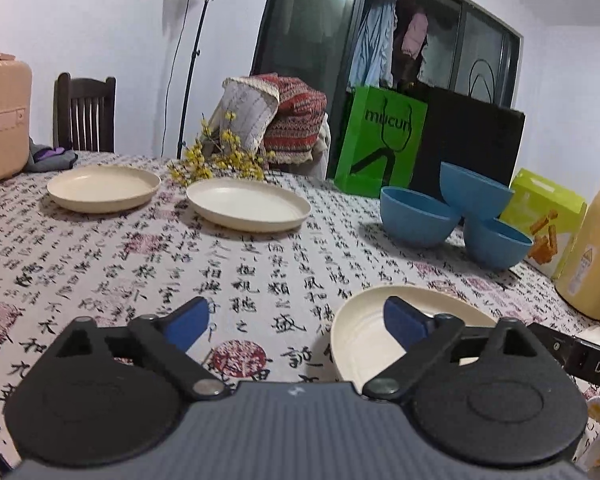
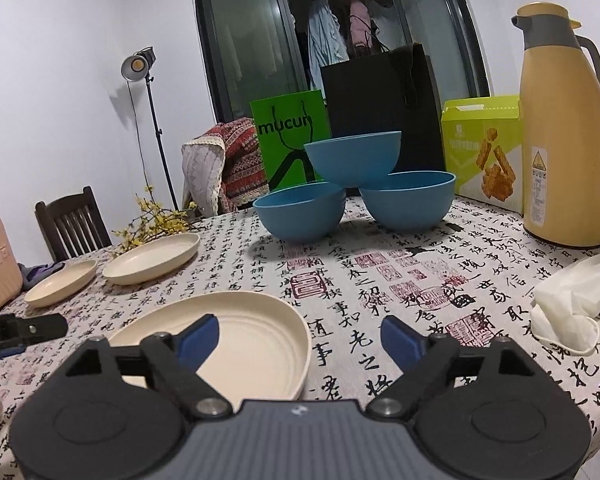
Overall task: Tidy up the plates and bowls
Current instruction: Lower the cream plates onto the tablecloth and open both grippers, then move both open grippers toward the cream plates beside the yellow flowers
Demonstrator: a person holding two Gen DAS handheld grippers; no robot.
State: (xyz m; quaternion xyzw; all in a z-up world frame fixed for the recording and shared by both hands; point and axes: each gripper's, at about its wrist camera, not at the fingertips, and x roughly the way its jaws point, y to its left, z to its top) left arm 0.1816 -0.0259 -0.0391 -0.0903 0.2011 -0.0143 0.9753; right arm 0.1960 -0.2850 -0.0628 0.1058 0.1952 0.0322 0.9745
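Note:
Three cream plates lie on the patterned tablecloth: a far left plate (image 1: 104, 188) (image 2: 60, 289), a middle plate (image 1: 248, 204) (image 2: 152, 259), and a near plate (image 1: 364, 340) (image 2: 240, 344). Three blue bowls form a small pile: a left bowl (image 1: 418, 216) (image 2: 300, 212), a right bowl (image 1: 496, 244) (image 2: 408, 200), and a top bowl (image 1: 472, 192) (image 2: 354, 158) resting on both. My left gripper (image 1: 296, 320) stands open just left of the near plate, nothing between its pads. My right gripper (image 2: 300, 338) stands open over the near plate's right edge, holding nothing.
A yellow thermos jug (image 2: 560, 128), a green snack box (image 2: 482, 148), a green bag (image 2: 292, 136) and a black bag (image 2: 380, 96) line the table's back. A crumpled white tissue (image 2: 572, 308) lies right. Yellow flowers (image 1: 216, 156), a pink suitcase (image 1: 2, 116) and a chair (image 1: 84, 112) stand left.

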